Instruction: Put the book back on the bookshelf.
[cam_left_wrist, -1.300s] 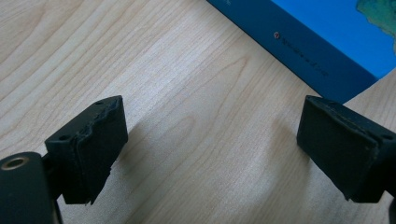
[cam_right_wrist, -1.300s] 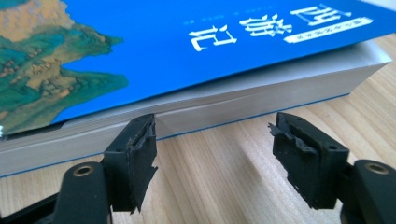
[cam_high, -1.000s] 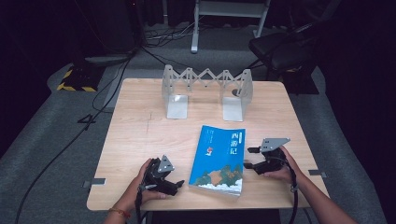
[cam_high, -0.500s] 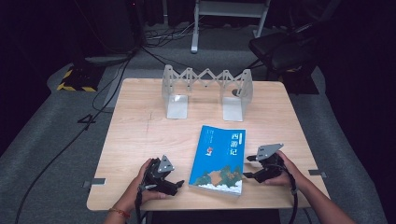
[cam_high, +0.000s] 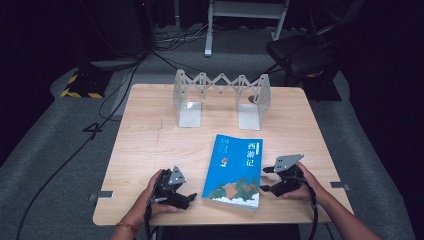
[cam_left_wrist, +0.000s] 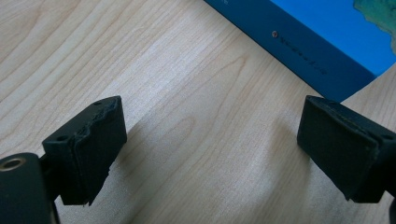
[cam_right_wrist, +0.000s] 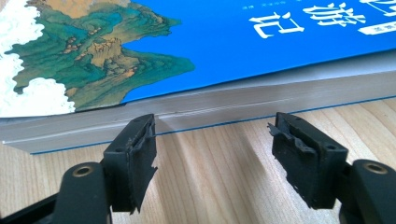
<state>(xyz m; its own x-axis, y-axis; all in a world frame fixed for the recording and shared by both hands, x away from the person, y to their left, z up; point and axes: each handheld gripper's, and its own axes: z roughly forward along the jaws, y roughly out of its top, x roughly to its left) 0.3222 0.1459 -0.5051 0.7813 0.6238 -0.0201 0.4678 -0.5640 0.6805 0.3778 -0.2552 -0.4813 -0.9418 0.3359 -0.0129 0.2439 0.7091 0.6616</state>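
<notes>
Lying flat near the front edge of the pale wooden table (cam_high: 150, 140), a thick paperback book (cam_high: 235, 170) shows a glossy blue cover with white characters and a painted green and tan landscape along its lower part. The left gripper (cam_high: 186, 199) rests on the table just to the left of the book, its black rubber pads (cam_left_wrist: 95, 140) spread wide over bare wood grain, with nothing between them; the book's dark blue spine (cam_left_wrist: 299, 51) runs across beyond them, apart from the tips. The right gripper (cam_high: 266, 179) sits at the book's right side, its jaws wide and empty, level with the table and aimed at the grey page edge (cam_right_wrist: 261, 100), which lies just ahead of the ragged-edged pads (cam_right_wrist: 140, 154). Farther back stands a grey metal folding bookstand (cam_high: 220, 97), with a zigzag lattice between two flat L-shaped ends.
</notes>
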